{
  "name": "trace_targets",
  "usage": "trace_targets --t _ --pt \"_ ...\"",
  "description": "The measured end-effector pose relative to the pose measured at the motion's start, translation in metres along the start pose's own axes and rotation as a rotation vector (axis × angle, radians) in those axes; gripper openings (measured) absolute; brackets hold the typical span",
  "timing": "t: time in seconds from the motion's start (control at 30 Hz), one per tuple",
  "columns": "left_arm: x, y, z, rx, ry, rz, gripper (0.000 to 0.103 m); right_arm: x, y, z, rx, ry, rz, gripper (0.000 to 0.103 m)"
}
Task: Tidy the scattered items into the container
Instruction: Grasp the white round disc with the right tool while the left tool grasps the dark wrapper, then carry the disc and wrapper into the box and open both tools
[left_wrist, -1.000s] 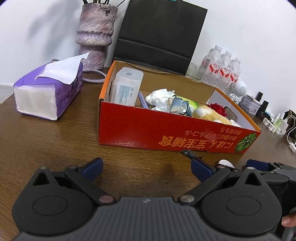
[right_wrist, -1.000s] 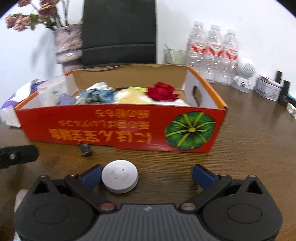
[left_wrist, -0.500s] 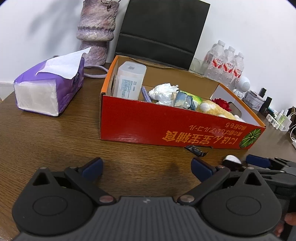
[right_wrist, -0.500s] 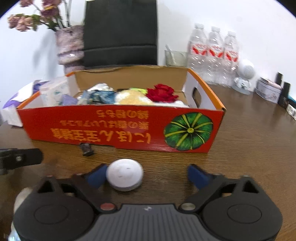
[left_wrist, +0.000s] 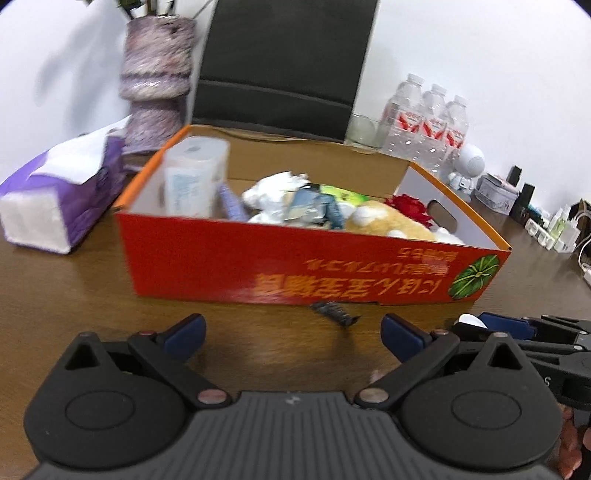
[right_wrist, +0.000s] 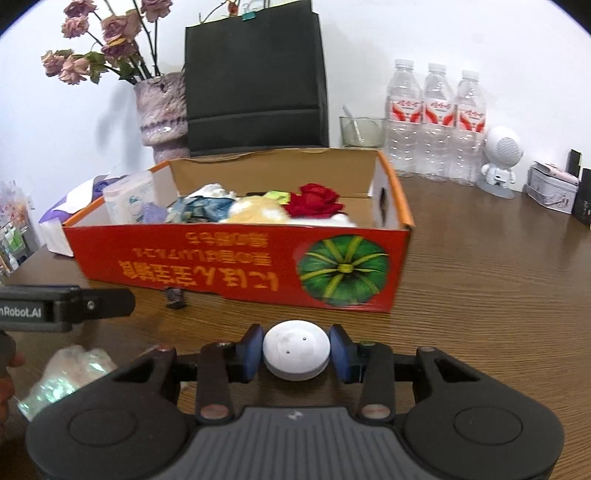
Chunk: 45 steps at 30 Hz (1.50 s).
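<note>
Right hand-held gripper: clamped on white round puck, before red cardboard box. Left hand-held gripper: fingers apart, before same box.

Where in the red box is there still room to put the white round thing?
The right gripper holds the white puck. Inside the red box, bare cardboard floor shows along the back wall, behind the crumpled tissue. The front is crowded: wipes canister, wrappers, plush toy, red flower.
</note>
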<state>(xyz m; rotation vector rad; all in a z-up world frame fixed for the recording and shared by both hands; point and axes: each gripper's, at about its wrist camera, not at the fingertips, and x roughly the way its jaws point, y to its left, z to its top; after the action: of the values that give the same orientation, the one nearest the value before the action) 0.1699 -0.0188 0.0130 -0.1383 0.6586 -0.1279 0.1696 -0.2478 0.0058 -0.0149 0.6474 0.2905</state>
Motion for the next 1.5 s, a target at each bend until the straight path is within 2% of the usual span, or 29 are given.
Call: trace_targets --t 0.07,0.17,0.27,0.37,0.4,0.47,0.53,0.6,0.87,1.23,1.5 --pt "0.006 -0.011 0.001 0.008 0.010 0.019 0.097 -0.001 -0.008 -0.001 -0.005 0.001 -0.009 0.038" --pt "0.018 -0.023 0.002 0.012 0.035 0.051 0.079 0.000 -0.017 -0.002 -0.001 0.006 -0.010 0.038" --pt "0.025 -0.033 0.004 0.012 0.036 0.087 0.075 0.000 -0.020 -0.003 -0.005 0.010 -0.003 0.038" --pt "0.029 -0.041 0.009 0.023 0.034 0.136 0.063 -0.002 -0.018 -0.004 -0.029 0.011 0.012 0.038" --pt "0.032 -0.044 0.009 0.026 0.044 0.150 0.056 -0.002 -0.017 -0.005 -0.038 0.011 0.016 0.038" --pt "0.036 -0.050 0.008 0.041 0.048 0.191 0.049 -0.003 -0.014 -0.006 -0.051 0.011 0.024 0.038" --pt "0.035 -0.055 0.006 0.053 0.041 0.212 0.028 -0.005 -0.013 -0.007 -0.060 0.011 0.032 0.038" --pt "0.033 -0.057 0.004 0.051 0.037 0.205 0.016 -0.005 -0.013 -0.007 -0.061 0.011 0.042 0.038" --pt "0.018 -0.050 -0.008 0.031 0.006 0.171 0.015 -0.007 -0.018 -0.007 -0.025 0.011 0.065 0.038" --pt "0.001 -0.033 -0.016 0.018 -0.026 0.112 0.015 -0.006 -0.019 -0.007 -0.014 0.002 0.054 0.038" --pt "-0.019 -0.017 -0.014 0.018 -0.065 0.046 0.015 -0.014 -0.008 -0.006 -0.022 -0.046 0.028 0.038"
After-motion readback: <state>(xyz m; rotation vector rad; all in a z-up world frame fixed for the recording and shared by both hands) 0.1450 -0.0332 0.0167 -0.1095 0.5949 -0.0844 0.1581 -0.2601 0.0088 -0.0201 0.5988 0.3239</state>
